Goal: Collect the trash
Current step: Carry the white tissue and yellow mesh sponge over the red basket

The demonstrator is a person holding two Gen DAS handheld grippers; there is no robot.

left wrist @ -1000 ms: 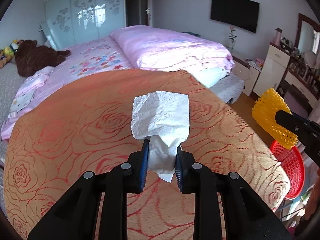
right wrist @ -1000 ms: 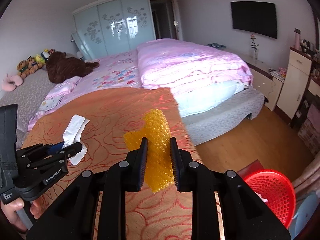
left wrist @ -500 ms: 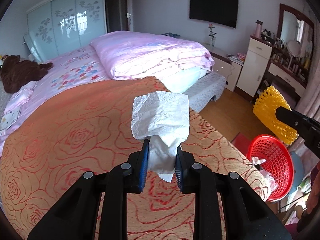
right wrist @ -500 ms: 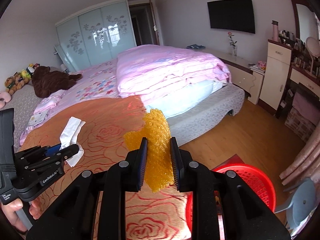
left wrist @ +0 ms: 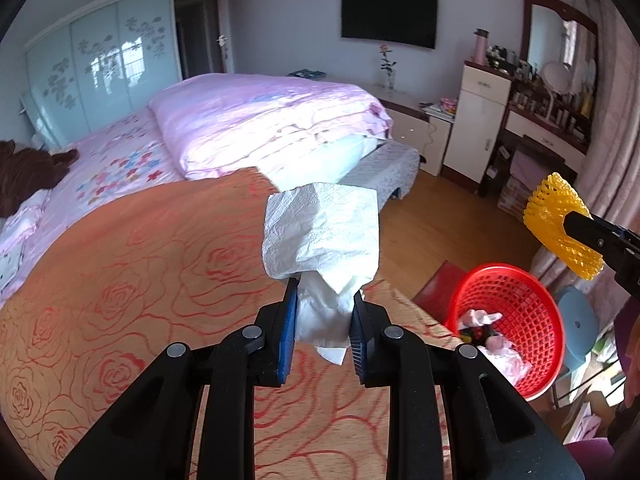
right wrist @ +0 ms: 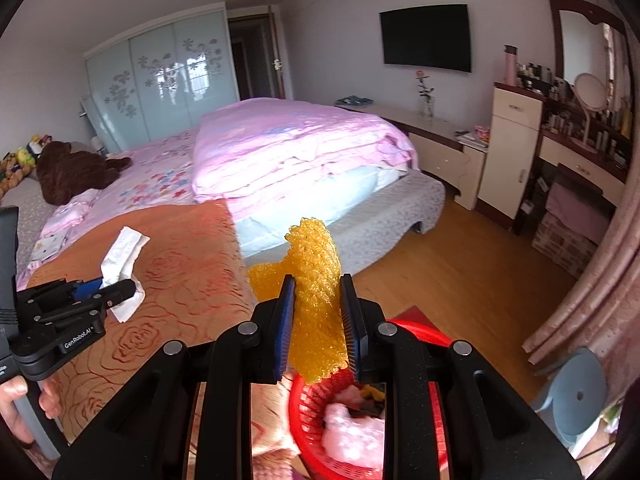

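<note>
Both claws have swung from over the bed toward the red basket [left wrist: 506, 328]: left claw [left wrist: 322, 318] pinching the white tissue [left wrist: 324, 232], right claw [right wrist: 317, 320] pinching the yellow foam net [right wrist: 316, 300] just above it, ready for dropping.

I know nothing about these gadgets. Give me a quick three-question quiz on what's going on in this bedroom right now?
1. True or false: the left tongs pinch a white tissue.
2. What do the right tongs hold: (a) a sock, (b) yellow foam netting, (c) a bottle?
3. Fill in: the red basket by the table already contains ____.

Key: 1 true; 2 b; 3 trash.
</note>
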